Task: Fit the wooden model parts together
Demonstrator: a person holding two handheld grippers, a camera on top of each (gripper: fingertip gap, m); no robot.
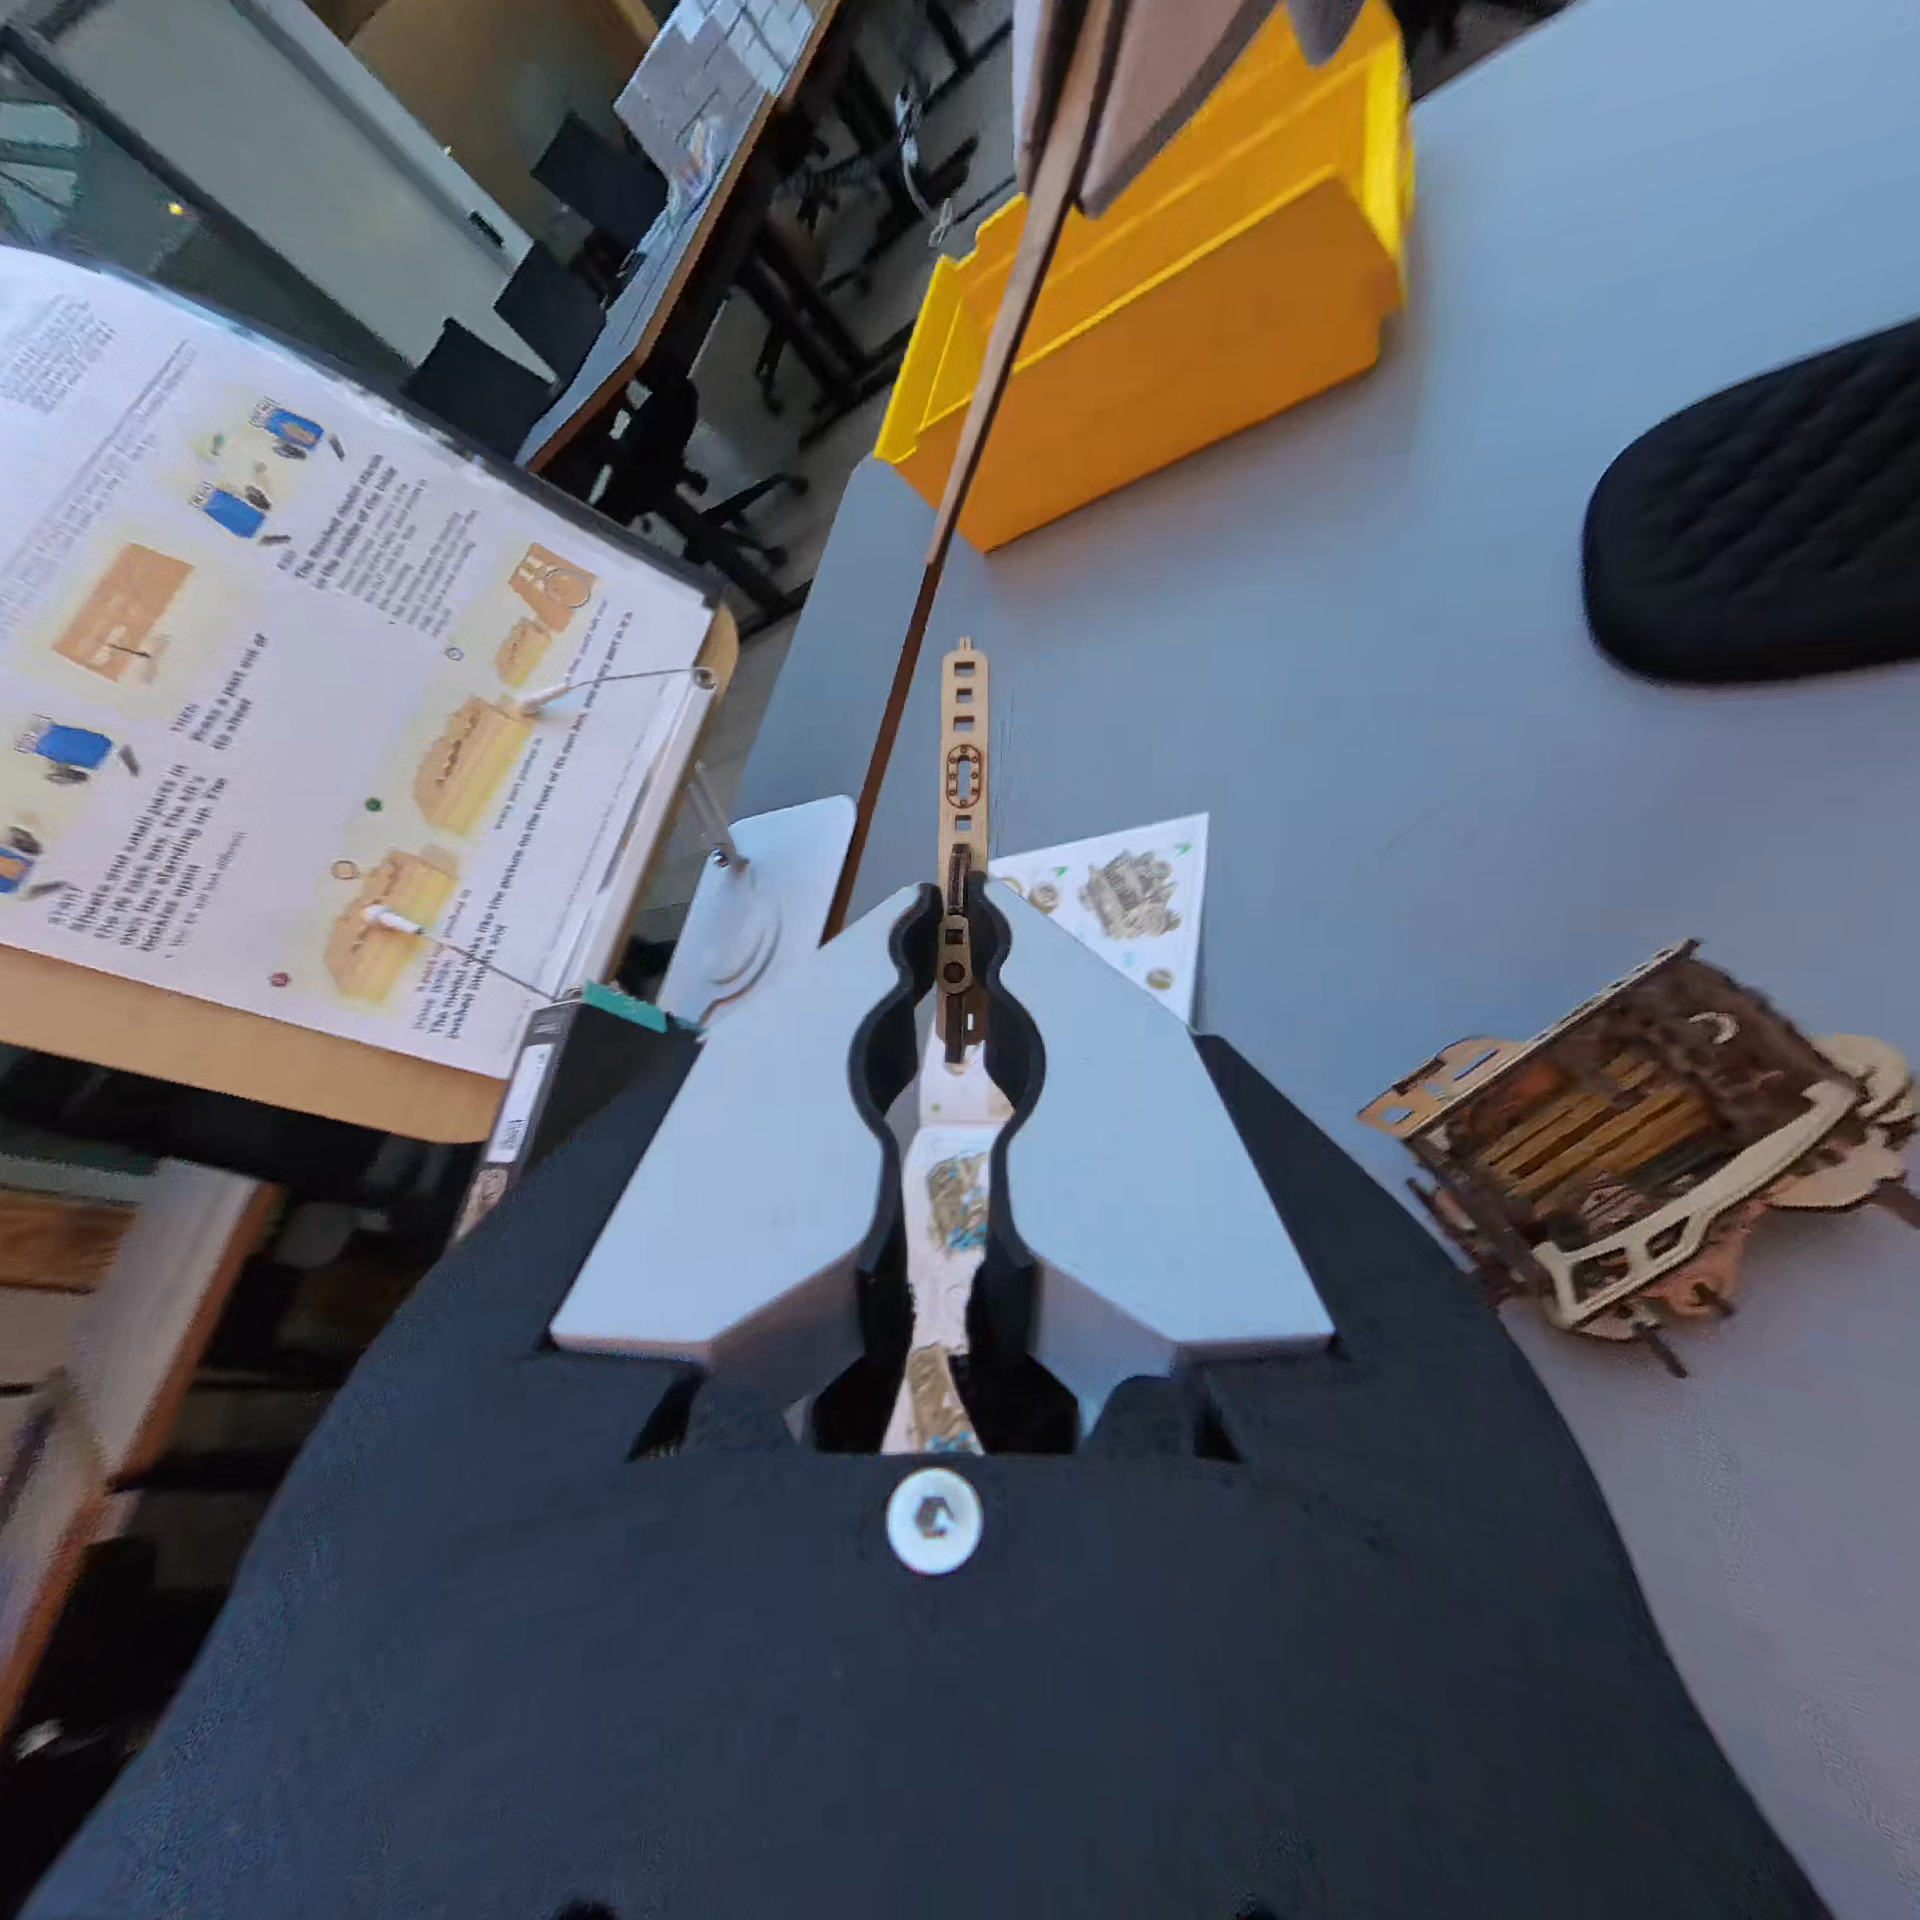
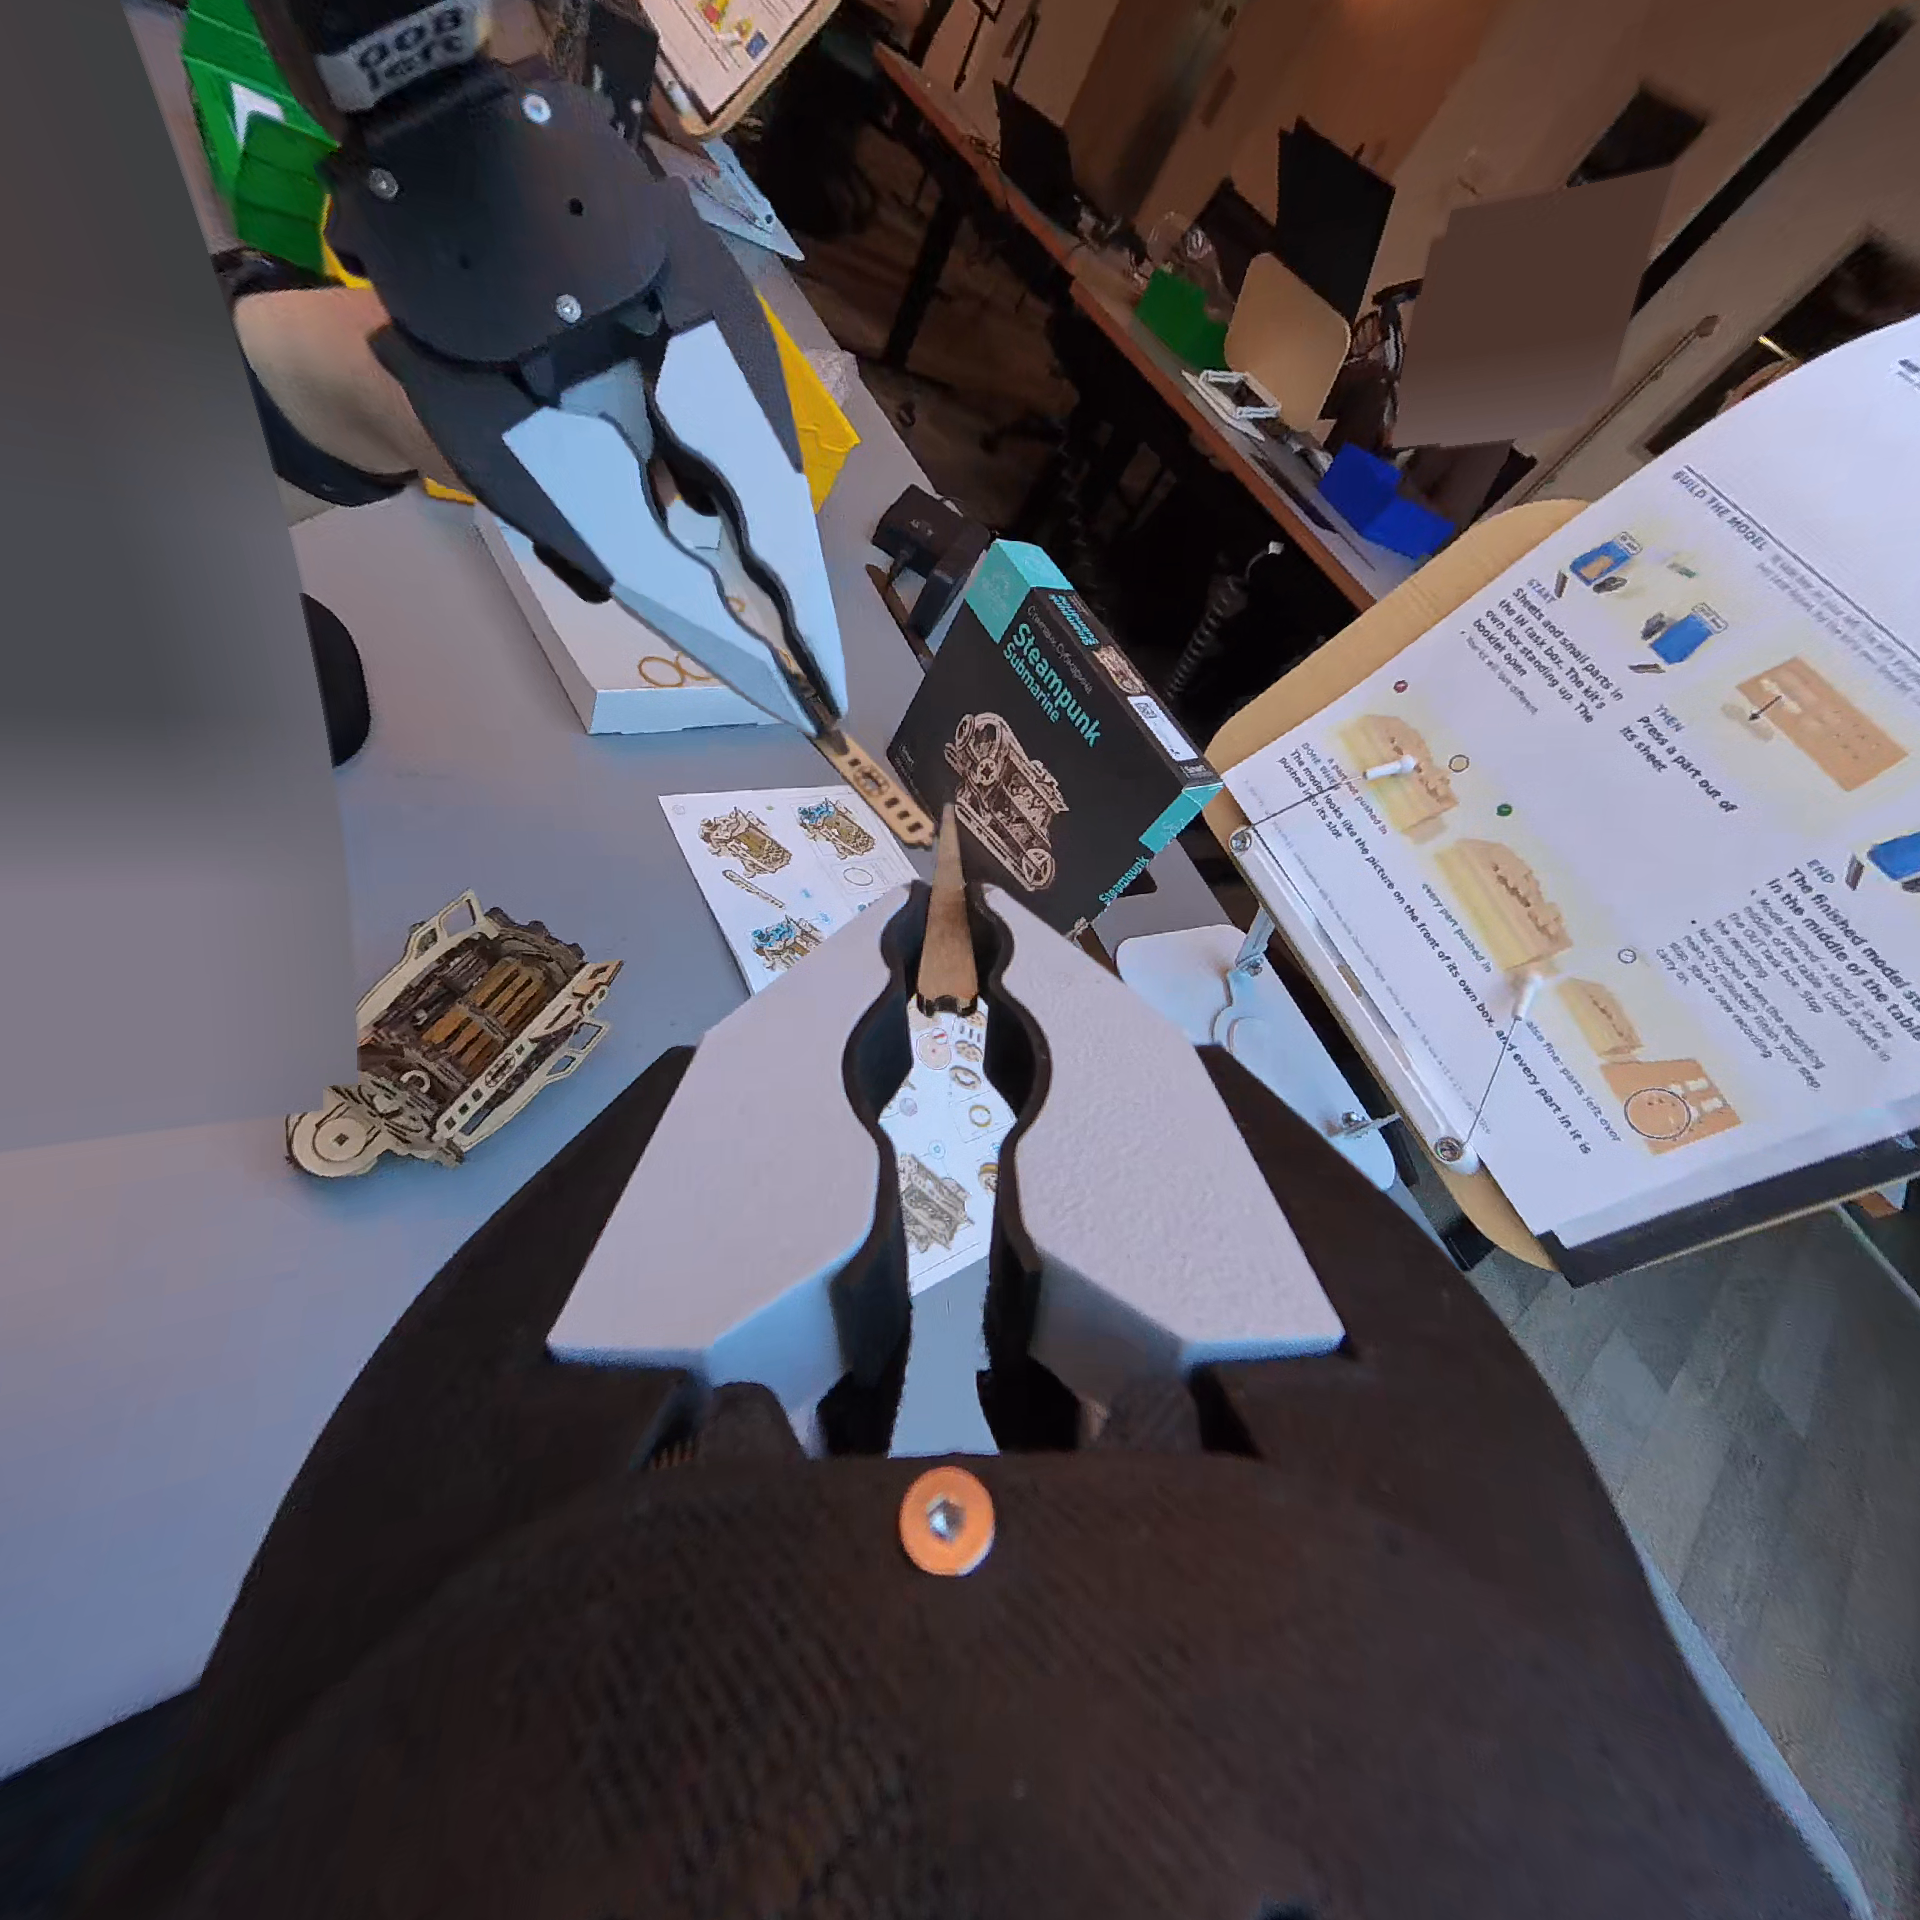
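My left gripper [image 1: 962,896] is shut on a thin slotted wooden strip [image 1: 964,758] that sticks forward past its tips, above the grey table [image 1: 1403,727]. It also shows in the right wrist view [image 2: 821,717] with the strip [image 2: 871,781] angled down. My right gripper [image 2: 948,902] is shut on a flat wooden sheet [image 2: 945,914] seen edge-on. In the left wrist view that sheet [image 1: 992,395] runs as a thin diagonal line from the top to beside my left fingers. The partly built wooden model [image 2: 468,1029] lies on the table, also in the left wrist view [image 1: 1621,1143].
A paper instruction sheet [image 2: 769,862] lies under both grippers. The black kit box [image 2: 1039,748] stands behind it. An open booklet on a stand [image 2: 1610,831] is at the right. A yellow bin [image 1: 1143,343] and a black padded object [image 1: 1766,520] sit farther along the table. About 11 cm separates my left fingertips from my right.
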